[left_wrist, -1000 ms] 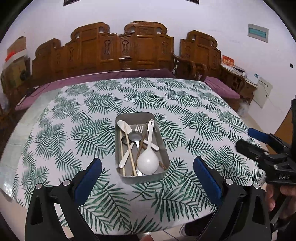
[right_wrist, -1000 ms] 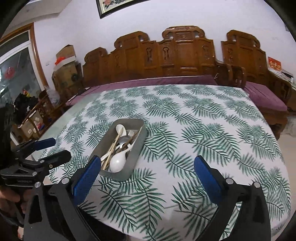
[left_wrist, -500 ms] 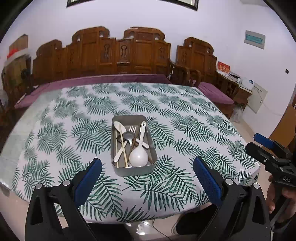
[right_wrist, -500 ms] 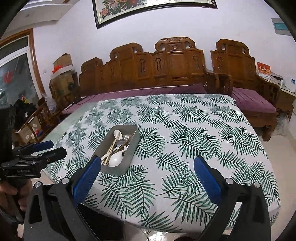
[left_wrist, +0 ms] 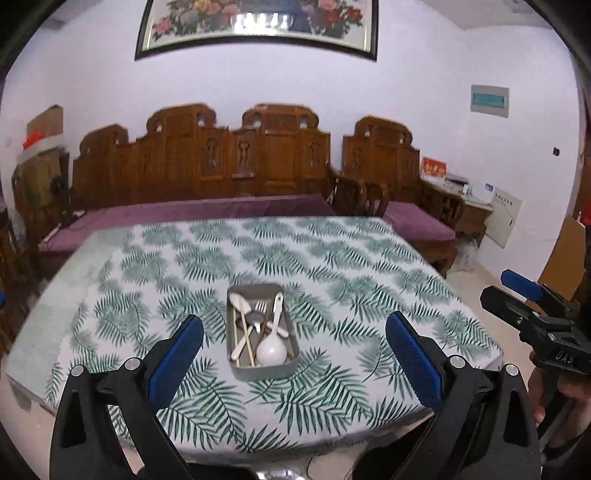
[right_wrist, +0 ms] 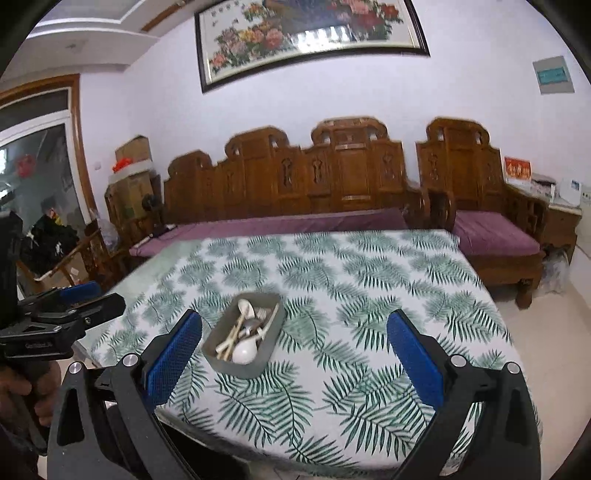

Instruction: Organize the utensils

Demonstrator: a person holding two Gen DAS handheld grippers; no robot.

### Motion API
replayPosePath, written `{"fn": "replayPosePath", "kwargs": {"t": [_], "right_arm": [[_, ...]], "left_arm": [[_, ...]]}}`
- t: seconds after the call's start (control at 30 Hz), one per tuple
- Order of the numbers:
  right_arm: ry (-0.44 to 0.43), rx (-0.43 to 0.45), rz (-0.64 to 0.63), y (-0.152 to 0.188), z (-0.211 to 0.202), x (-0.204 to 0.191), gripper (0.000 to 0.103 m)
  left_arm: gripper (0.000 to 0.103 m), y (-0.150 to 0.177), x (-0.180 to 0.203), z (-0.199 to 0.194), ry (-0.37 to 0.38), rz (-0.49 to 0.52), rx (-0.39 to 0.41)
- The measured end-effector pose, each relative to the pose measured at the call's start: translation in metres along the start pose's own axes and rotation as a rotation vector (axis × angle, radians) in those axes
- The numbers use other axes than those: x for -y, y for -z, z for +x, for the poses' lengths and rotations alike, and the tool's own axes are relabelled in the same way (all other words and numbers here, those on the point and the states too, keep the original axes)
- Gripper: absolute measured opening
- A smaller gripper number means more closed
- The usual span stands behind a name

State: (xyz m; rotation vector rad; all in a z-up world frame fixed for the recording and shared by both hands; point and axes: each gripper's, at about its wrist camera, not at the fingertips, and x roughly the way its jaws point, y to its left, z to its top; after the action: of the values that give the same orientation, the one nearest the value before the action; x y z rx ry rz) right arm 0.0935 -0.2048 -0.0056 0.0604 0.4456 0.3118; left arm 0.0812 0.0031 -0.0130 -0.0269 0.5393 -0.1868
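A grey metal tray (left_wrist: 242,367) stands on the table with the leaf-print cloth (left_wrist: 332,266). It holds a white ladle (left_wrist: 272,349), a fork (left_wrist: 260,305), spoons and chopsticks. The tray also shows in the right wrist view (right_wrist: 275,334). My left gripper (left_wrist: 293,363) is open and empty, held back from the table's near edge, well short of the tray. My right gripper (right_wrist: 293,360) is open and empty, also off the near edge. Each gripper shows at the side of the other's view: the right one (left_wrist: 521,291), the left one (right_wrist: 83,297).
A carved wooden bench with purple cushions (left_wrist: 207,210) runs behind the table. A matching armchair (right_wrist: 491,236) stands at the back right. Boxes (right_wrist: 131,181) stand at the back left. A framed flower picture (right_wrist: 310,33) hangs on the wall.
Both grippers have pulled back and up from the table. The tray now looks smaller and farther away. Both stay open and empty.
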Motion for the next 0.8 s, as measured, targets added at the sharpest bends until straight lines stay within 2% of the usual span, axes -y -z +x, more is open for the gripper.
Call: {"fn": "replayPosePath", "kwargs": {"t": [0.43,0.8], "right_arm": [[-0.025,0.143,-0.041,-0.028,-0.056,-0.015,0.101],[-0.04,0.149,-0.044,-0.029,-0.062,-0.021,0.101]], "left_arm": [[0.095,-0.016,0.024,-0.047,0.01,0.033,0.133],[0.095,-0.016,0.028,-0.066,0.009,0.027,0.184]]}}
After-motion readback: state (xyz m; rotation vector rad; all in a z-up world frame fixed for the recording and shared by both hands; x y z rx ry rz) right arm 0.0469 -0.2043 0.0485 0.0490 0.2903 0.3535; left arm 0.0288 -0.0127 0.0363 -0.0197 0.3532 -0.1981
